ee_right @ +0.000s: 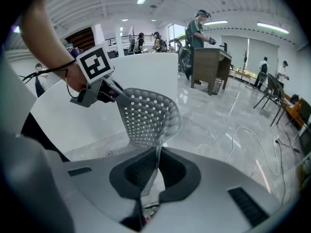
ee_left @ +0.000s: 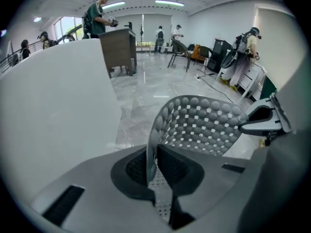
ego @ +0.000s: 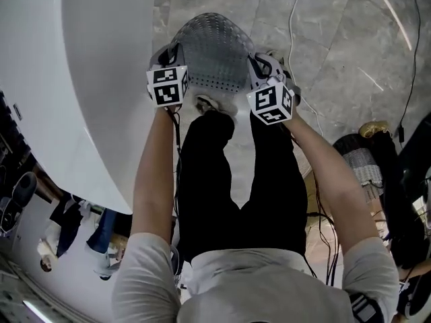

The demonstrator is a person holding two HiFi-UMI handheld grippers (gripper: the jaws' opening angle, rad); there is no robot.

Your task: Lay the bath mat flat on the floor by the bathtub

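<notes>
The bath mat (ego: 209, 56) is a grey rubbery sheet dotted with small holes; it hangs curved in front of me above the marble floor (ego: 337, 52), right of the white bathtub (ego: 87, 79). My left gripper (ego: 176, 62) is shut on the mat's left edge and my right gripper (ego: 259, 69) is shut on its right edge. In the left gripper view the mat (ee_left: 204, 123) rises from between the closed jaws, and the right gripper (ee_left: 265, 118) shows at its far side. In the right gripper view the mat (ee_right: 146, 115) stands pinched the same way, with the left gripper (ee_right: 97, 89) beyond it.
The bathtub wall (ee_left: 53, 110) curves along the left. Cables (ego: 296, 19) trail across the floor at the right. A dark woven basket (ego: 363, 160) stands at the right. My legs and a shoe (ego: 209, 104) are below the mat. People and a brown desk (ee_left: 119, 47) are far off.
</notes>
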